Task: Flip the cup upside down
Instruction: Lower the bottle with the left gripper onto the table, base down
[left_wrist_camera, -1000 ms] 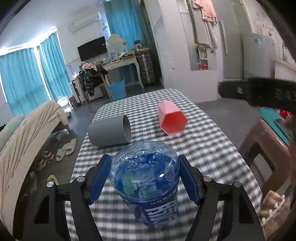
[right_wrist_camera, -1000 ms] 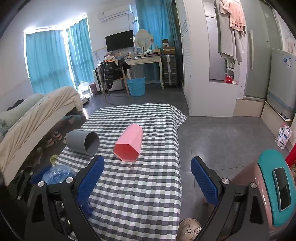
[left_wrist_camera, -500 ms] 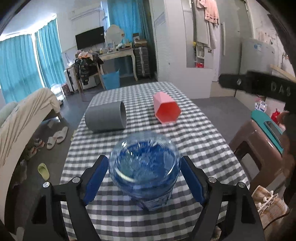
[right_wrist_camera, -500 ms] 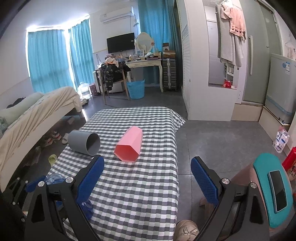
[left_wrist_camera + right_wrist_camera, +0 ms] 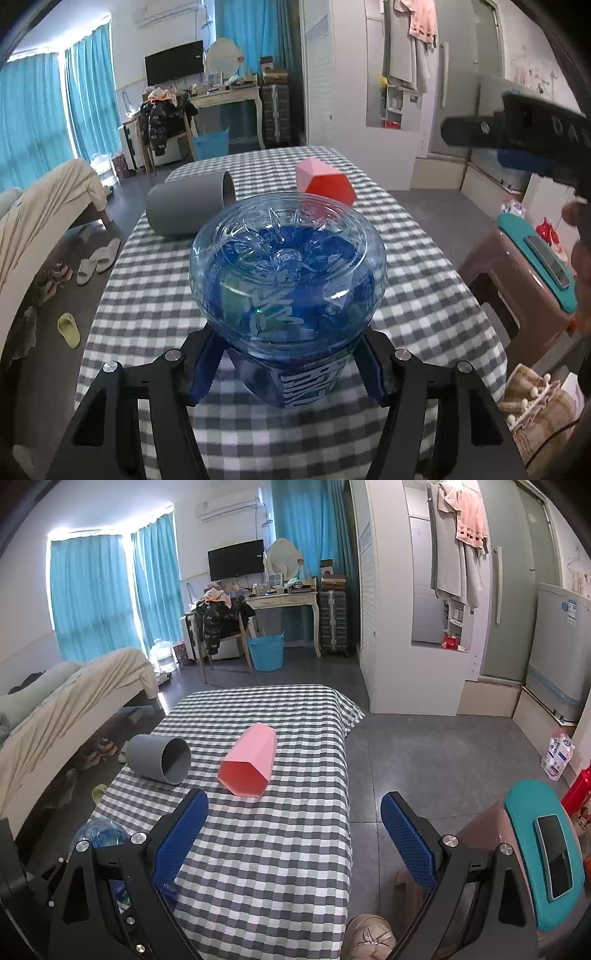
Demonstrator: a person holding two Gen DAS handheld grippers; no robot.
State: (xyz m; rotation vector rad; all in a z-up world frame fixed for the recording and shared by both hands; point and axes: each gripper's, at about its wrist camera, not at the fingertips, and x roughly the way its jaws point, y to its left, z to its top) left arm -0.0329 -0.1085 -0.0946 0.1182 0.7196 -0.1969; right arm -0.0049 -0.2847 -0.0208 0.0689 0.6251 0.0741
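Note:
A clear blue plastic cup point(image 5: 288, 273), shaped like a cut bottle, is mouth-down over the checked table point(image 5: 424, 295), its ribbed base toward the camera. My left gripper point(image 5: 290, 369) is shut on its lower body, a blue pad on each side. The same blue cup point(image 5: 101, 834) shows at the lower left of the right wrist view. My right gripper point(image 5: 293, 834) is open above the table's near right edge, holding nothing. A grey cup point(image 5: 159, 758) and a pink hexagonal cup point(image 5: 249, 760) lie on their sides farther back.
A brown stool with a teal top point(image 5: 535, 849) carrying a phone stands right of the table. A bed point(image 5: 74, 701) runs along the left, with slippers point(image 5: 98, 258) on the floor beside it. A person's shoe point(image 5: 369, 938) is at the near edge.
The blue cup now fills more of the left wrist view, its base turned further toward the camera. The right gripper has drifted slightly back and stays open.

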